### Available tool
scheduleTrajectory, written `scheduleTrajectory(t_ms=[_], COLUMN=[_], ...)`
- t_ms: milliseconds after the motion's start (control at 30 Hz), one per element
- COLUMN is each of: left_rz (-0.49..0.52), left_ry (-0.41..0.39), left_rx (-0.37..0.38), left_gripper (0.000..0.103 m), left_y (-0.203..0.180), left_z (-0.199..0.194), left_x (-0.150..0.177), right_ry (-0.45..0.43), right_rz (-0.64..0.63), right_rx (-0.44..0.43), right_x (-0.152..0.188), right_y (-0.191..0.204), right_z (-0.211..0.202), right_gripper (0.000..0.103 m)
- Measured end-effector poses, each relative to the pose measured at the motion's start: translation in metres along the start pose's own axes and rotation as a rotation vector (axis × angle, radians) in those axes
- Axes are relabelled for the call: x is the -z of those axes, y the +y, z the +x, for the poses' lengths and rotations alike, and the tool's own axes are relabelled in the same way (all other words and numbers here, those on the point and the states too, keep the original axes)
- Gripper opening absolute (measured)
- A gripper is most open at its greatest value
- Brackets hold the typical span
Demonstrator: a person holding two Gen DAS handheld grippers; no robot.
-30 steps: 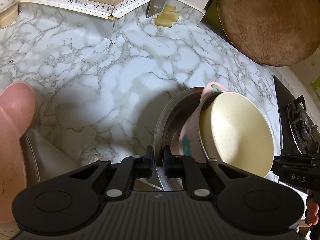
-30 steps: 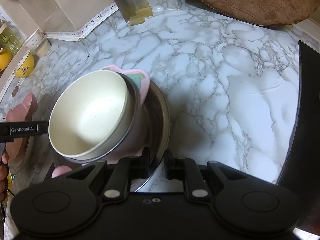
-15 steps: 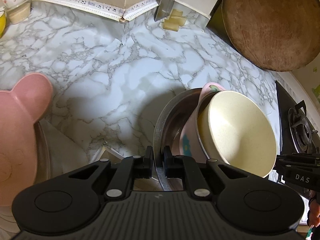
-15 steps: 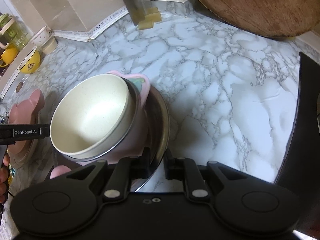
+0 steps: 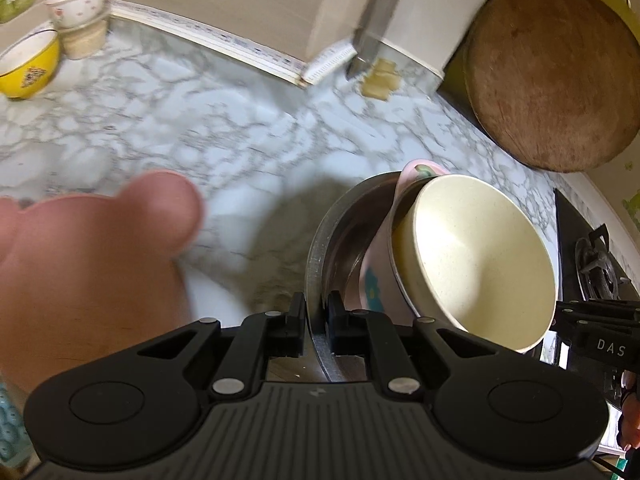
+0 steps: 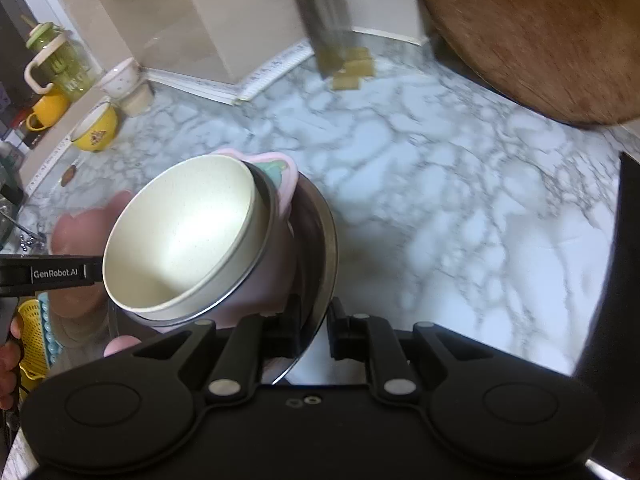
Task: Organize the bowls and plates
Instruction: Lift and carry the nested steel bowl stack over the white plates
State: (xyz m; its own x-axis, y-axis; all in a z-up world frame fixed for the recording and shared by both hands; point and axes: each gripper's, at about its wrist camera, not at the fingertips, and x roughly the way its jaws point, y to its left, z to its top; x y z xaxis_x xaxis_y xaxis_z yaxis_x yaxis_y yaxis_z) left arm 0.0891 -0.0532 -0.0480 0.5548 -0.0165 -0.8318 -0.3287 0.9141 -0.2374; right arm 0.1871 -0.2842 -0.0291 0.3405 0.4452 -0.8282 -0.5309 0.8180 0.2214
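Observation:
A steel dish (image 5: 320,248) carries a pink flowered bowl (image 5: 374,280) with a cream bowl (image 5: 472,252) nested in it, the stack leaning. It hangs above the marble counter (image 5: 224,136). My left gripper (image 5: 316,320) is shut on the dish's near rim. In the right wrist view my right gripper (image 6: 316,324) is shut on the opposite rim of the steel dish (image 6: 330,248), with the cream bowl (image 6: 184,240) and pink bowl (image 6: 276,272) to its left. A pink bear-shaped plate (image 5: 92,264) lies low at the left.
A yellow bowl (image 5: 28,64) and a white bowl on a beige one (image 5: 78,2) stand at the back left. A round wooden board (image 5: 552,76) leans at the back right. A gas stove (image 5: 596,268) borders the right. A green jug (image 6: 60,60) and a yellow mug (image 6: 48,110) sit on a ledge.
Both grippers have risen with the dish and its bowls, still gripping the rim. The counter looks farther off, and the back-left bowls and the bear plate have come further into view.

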Motion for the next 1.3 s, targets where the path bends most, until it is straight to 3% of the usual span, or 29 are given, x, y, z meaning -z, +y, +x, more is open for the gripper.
scheduleTrajectory(t_ms=[333, 767, 1300], left_rz=[-0.038, -0.115, -0.18], left_ry=[-0.021, -0.108, -0.127], left_rx=[-0.059, -0.138, -0.244], left_gripper=[0.012, 0.012, 0.012], left_y=[0.067, 0.153, 0.213], left_z=[-0.033, -0.075, -0.083], left_x=[-0.003, 0.004, 0.028], right_ry=[-0.016, -0.027, 0.025], right_rz=[-0.052, -0.125, -0.211], right_rx=[-0.052, -0.124, -0.184], right_x=[-0.017, -0.034, -0.029], right_y=[0.074, 0.16, 0.227], right_z=[0.007, 0.034, 0.083], right_gripper=[0.013, 0.013, 0.014])
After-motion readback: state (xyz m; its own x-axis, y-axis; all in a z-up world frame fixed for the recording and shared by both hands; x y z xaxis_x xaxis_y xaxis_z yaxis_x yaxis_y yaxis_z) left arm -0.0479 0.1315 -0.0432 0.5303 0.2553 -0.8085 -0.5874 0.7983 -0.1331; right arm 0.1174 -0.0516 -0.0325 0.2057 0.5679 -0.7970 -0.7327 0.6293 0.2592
